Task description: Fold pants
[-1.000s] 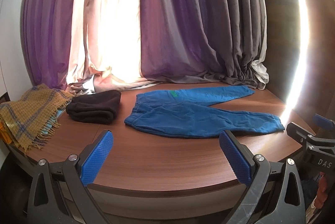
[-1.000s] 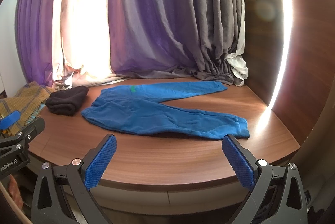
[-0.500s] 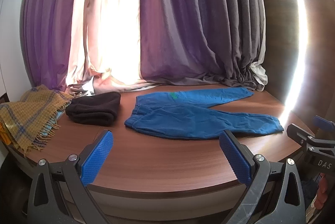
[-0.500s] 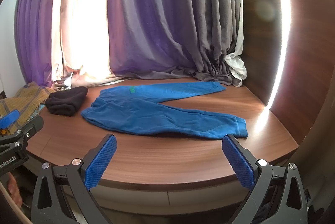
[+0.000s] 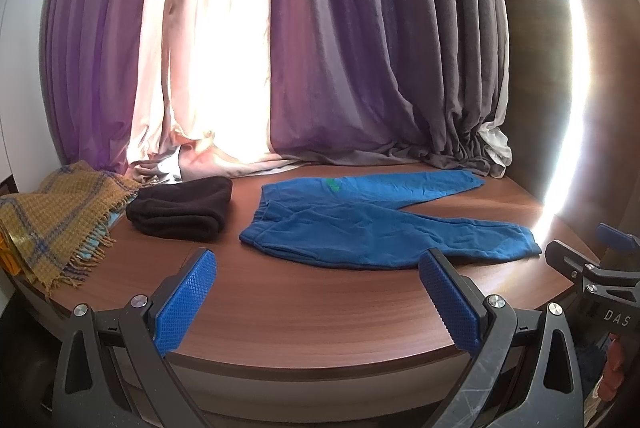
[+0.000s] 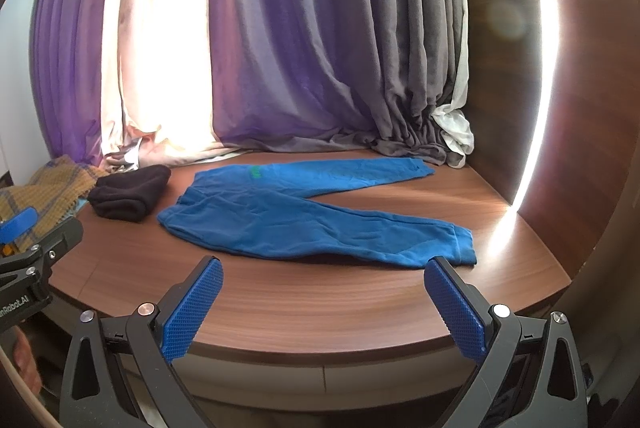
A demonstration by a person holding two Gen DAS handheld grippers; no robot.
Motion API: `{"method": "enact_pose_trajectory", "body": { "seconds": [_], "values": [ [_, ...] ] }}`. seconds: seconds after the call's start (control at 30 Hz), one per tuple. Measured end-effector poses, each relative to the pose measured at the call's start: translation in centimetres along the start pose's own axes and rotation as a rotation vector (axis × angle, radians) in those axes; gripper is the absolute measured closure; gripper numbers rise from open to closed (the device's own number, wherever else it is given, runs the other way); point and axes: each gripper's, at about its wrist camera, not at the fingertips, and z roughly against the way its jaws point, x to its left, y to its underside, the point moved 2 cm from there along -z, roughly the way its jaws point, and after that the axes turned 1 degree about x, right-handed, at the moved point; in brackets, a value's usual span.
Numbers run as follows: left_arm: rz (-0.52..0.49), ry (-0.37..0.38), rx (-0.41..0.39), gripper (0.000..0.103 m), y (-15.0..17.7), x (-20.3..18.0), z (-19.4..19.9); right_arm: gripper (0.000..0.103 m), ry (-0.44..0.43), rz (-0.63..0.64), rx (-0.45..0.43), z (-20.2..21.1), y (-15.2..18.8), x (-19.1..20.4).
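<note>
Blue pants [image 5: 360, 220] lie flat and spread on the brown wooden table [image 5: 320, 308], waistband to the left, both legs splayed to the right; they also show in the right wrist view [image 6: 304, 216]. My left gripper [image 5: 318, 298] is open and empty, held near the table's front edge, short of the pants. My right gripper [image 6: 322, 302] is open and empty, also at the front edge, short of the near leg's cuff [image 6: 460, 244].
A folded dark garment [image 5: 180, 210] lies left of the pants. A yellow plaid scarf [image 5: 52, 216] hangs over the left edge. Curtains [image 5: 320, 68] close off the back; a wooden wall [image 6: 580, 108] stands on the right.
Both views have drawn back and tilted slightly; the pants sit a little farther off. Both grippers stay open and empty.
</note>
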Motion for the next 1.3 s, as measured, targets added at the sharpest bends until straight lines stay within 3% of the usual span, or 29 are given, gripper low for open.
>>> {"method": "enact_pose_trajectory", "body": {
  "seconds": [0.8, 1.3],
  "values": [
    [0.004, -0.007, 0.013, 0.0, -0.3, 0.7, -0.7, 0.001, -0.006, 0.006, 0.008, -1.3, 0.0, 0.9],
    [-0.061, 0.079, 0.058, 0.0, -1.0, -0.6, -6.4, 0.001, 0.032, -0.037, 0.065, -5.3, 0.1, 0.2]
  ]
}}
